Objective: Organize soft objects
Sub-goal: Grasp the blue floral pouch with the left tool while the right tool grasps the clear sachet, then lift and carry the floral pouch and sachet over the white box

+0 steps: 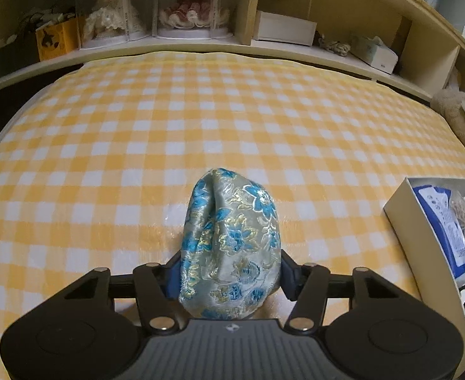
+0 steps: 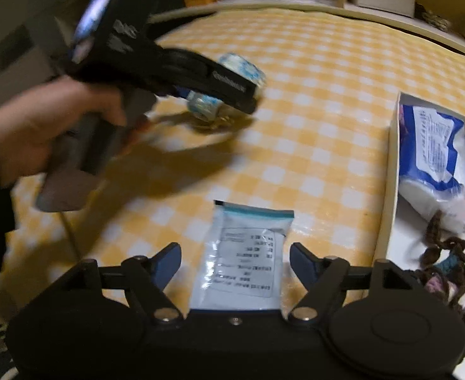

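Left wrist view: left claw (image 1: 230, 272) clamps blue-flowered satin pouch (image 1: 230, 237) over yellow-checked bed cover (image 1: 200, 120). Right claw (image 2: 235, 264) gapes around flat plastic sachet (image 2: 240, 262). Cardboard box (image 2: 390, 164) already holds several items; 2 remain.

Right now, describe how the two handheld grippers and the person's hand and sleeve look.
Both grippers are matte black, with flat linkage bars joined by silver pivot bolts, round discs at the outer corners and blue-padded fingers. The left gripper has a ribbed grey plate with a small logo. The right gripper looks alike. The left hand wraps a grey handle below a dark sleeve.
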`<state>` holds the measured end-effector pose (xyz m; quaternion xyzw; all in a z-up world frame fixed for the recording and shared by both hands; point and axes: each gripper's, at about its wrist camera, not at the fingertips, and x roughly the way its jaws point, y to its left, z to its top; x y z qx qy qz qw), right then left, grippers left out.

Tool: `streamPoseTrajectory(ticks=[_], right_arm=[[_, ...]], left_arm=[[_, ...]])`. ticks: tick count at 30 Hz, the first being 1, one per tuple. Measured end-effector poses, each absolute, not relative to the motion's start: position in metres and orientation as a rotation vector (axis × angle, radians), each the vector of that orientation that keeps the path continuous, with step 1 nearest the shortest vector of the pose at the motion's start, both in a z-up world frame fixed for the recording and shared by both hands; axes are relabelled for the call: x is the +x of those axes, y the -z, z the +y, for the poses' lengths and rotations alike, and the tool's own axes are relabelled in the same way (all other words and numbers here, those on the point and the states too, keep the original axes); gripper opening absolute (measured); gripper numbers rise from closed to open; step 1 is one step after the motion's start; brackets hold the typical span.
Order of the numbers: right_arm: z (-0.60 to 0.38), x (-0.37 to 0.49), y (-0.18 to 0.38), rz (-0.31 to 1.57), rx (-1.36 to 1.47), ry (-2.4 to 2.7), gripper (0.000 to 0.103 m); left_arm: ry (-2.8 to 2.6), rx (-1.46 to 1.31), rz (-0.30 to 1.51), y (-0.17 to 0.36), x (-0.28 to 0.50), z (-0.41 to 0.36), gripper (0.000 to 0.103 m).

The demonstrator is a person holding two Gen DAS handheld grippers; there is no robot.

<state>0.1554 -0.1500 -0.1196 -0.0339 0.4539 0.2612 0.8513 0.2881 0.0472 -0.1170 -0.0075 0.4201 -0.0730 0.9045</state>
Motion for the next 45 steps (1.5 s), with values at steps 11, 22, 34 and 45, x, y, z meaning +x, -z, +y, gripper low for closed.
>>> streamPoseTrajectory(ticks=[11, 22, 34, 45], right_arm=[[-0.139, 0.147, 0.129, 0.955, -0.152, -0.550, 0.062], [-0.147, 0.155, 0.125, 0.938, -0.110, -0.598, 0.016], [-0.153, 0.153, 0.115, 0.885, -0.076, -0.609, 0.014], [-0.190, 0.169, 0.081, 0.763, -0.006, -0.523, 0.014]], left_arm=[[0.096, -0.095, 0.886, 0.111, 0.281, 0.053, 0.040], [0.108, -0.127, 0.861, 0.092, 0.261, 0.049, 0.038], [0.100, -0.165, 0.811, 0.068, 0.234, 0.051, 0.038], [0.096, -0.169, 0.725, 0.038, 0.201, 0.046, 0.038]])
